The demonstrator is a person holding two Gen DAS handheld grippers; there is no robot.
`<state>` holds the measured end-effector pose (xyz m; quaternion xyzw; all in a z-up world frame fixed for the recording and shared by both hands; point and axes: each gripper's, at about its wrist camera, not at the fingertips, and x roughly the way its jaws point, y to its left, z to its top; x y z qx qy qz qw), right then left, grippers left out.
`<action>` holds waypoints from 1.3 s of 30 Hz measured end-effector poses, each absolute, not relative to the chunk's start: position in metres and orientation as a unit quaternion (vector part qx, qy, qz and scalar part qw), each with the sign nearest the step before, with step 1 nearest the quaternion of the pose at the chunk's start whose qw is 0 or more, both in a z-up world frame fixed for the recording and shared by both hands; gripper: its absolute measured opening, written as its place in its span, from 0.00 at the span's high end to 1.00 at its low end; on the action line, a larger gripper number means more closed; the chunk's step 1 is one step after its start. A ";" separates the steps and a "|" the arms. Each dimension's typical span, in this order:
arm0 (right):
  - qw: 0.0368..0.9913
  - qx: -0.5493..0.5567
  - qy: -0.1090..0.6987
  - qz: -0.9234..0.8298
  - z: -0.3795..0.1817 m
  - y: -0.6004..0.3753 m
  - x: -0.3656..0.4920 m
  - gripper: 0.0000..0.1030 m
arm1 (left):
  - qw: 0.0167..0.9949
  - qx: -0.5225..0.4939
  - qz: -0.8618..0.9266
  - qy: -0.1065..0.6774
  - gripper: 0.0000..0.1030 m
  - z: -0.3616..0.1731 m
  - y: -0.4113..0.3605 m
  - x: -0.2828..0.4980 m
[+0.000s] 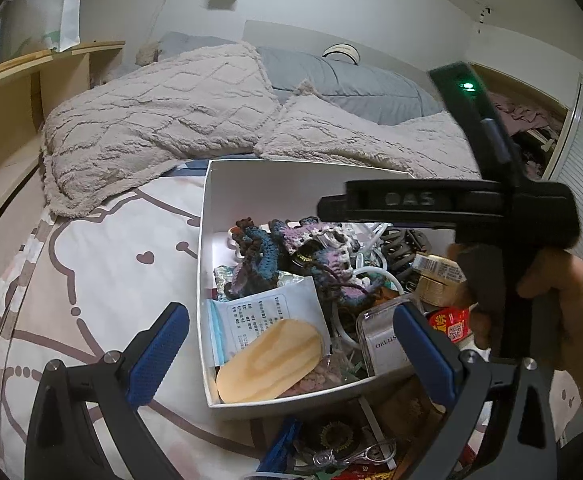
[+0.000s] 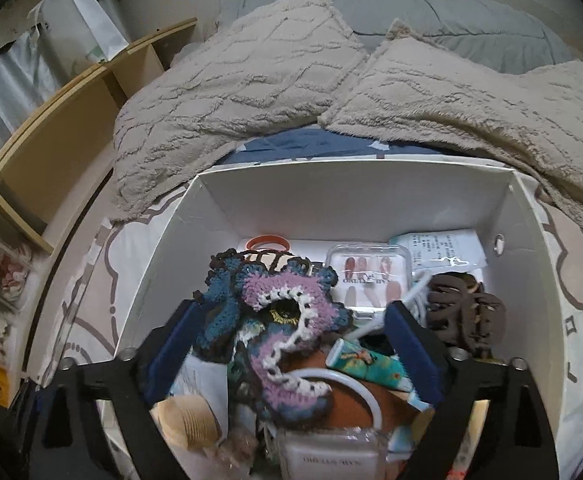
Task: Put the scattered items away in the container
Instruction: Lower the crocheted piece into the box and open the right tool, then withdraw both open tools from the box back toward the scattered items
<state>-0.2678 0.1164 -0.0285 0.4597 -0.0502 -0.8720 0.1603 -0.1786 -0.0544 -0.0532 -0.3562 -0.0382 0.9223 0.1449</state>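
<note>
A white box [image 2: 355, 200] stands on the bed, filled with small items. My right gripper [image 2: 291, 348] hangs over it, open, its blue pads [image 2: 411, 344] on either side of a blue, purple and white crochet piece [image 2: 283, 312] that lies on the pile. A brown hair claw [image 2: 467, 312], a clear nail case [image 2: 367, 276] and a printed tube [image 2: 371, 364] lie around it. In the left wrist view my left gripper [image 1: 291, 356] stands open at the box's near left corner [image 1: 211, 400], holding nothing. A wooden oval [image 1: 271, 360] lies in that corner. A hand [image 1: 559, 300] holds the right gripper's black body [image 1: 451, 204].
Several loose items lie on the patterned sheet [image 1: 91, 280] in front of the box: a metal clip [image 1: 355, 454], a blue piece [image 1: 283, 440], a dark packet [image 1: 335, 436]. A beige blanket [image 2: 251, 80] is heaped behind the box. A wooden shelf [image 2: 51, 140] runs along the left.
</note>
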 end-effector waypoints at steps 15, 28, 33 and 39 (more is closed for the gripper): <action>0.150 0.393 -0.038 -0.906 0.008 0.138 -0.220 0.04 | 0.132 -0.340 0.930 -0.044 0.00 -0.035 -0.061 -0.165; 0.155 0.324 -0.045 -0.932 0.053 0.168 -0.155 0.04 | 0.139 -0.305 0.942 -0.030 0.00 -0.006 -0.059 -0.138; 0.151 0.311 -0.054 -0.937 0.061 0.188 -0.130 0.03 | 0.147 -0.288 0.946 -0.027 0.00 0.006 -0.056 -0.125; 0.131 0.284 -0.036 -0.949 0.065 0.209 -0.097 0.00 | 0.161 -0.272 0.948 -0.029 0.00 0.017 -0.052 -0.109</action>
